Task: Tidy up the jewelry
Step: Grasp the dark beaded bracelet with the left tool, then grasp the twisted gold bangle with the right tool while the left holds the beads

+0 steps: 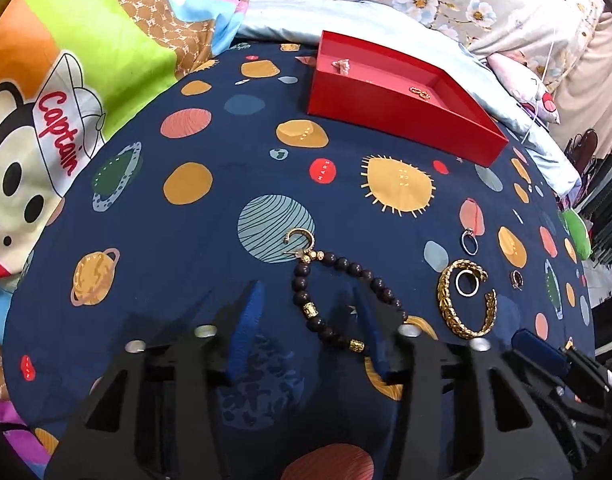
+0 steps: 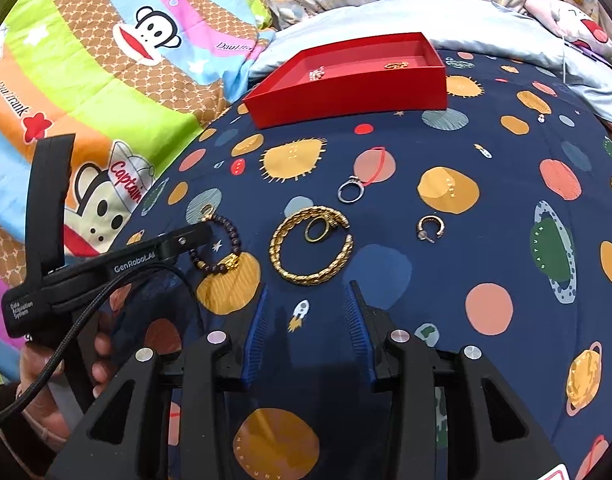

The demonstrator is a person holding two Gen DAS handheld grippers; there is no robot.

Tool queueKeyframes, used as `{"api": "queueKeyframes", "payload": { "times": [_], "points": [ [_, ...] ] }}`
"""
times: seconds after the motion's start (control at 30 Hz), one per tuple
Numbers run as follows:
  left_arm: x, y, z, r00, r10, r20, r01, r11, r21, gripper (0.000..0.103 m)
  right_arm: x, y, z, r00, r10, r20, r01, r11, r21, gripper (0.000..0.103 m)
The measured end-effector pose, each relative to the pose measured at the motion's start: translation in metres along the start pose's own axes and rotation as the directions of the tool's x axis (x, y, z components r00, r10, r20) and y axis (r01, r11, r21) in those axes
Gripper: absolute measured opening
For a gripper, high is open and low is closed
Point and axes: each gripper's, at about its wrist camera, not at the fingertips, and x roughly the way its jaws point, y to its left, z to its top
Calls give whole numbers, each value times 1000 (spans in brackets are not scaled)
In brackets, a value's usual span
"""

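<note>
The bed (image 2: 506, 216), under a dark blue sheet with planets, holds a red box (image 2: 346, 92) at the far side and, nearer, a bead bracelet (image 1: 338, 300), a gold bangle (image 2: 310, 246) with a ring (image 2: 317, 232) inside it, a silver ring (image 2: 350, 190) and gold hoops (image 2: 430, 229).

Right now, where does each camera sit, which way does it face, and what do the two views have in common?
Left wrist: on the left gripper, low over the planet-print bedspread, facing the beaded bracelet; both its open fingers show.
Right wrist: on the right gripper, facing the gold bangle; its open fingers, the left gripper and the hand holding it show.
Shared: bracelet, bangle, red box beyond.
</note>
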Motion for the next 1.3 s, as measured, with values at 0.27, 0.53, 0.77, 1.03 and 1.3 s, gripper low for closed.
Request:
{"api": "queueKeyframes", "payload": {
  "times": [0.27,0.53,0.77,1.03,1.3],
  "points": [
    [0,-1,-1,999,-44,-14,44,999,-4,7,3,-7,7,1000,-21,4,21,1000,17,38],
    [-25,-3,7,996,-91,23,91,996,-6,7,15,-12,18,999,-35,-7,35,999,28,38],
    [-44,-5,15,992,-114,61,114,993,3,7,20,1,22,1000,-2,-16,1,1000,-3,41],
    [-53,-9,21,988,-129,82,128,992,11,7,31,10,22,1000,-24,-20,24,1000,-19,52],
    [-50,-11,21,988,-134,70,134,991,13,7,39,22,21,998,-57,-2,57,996,-69,64]
  ]
}}
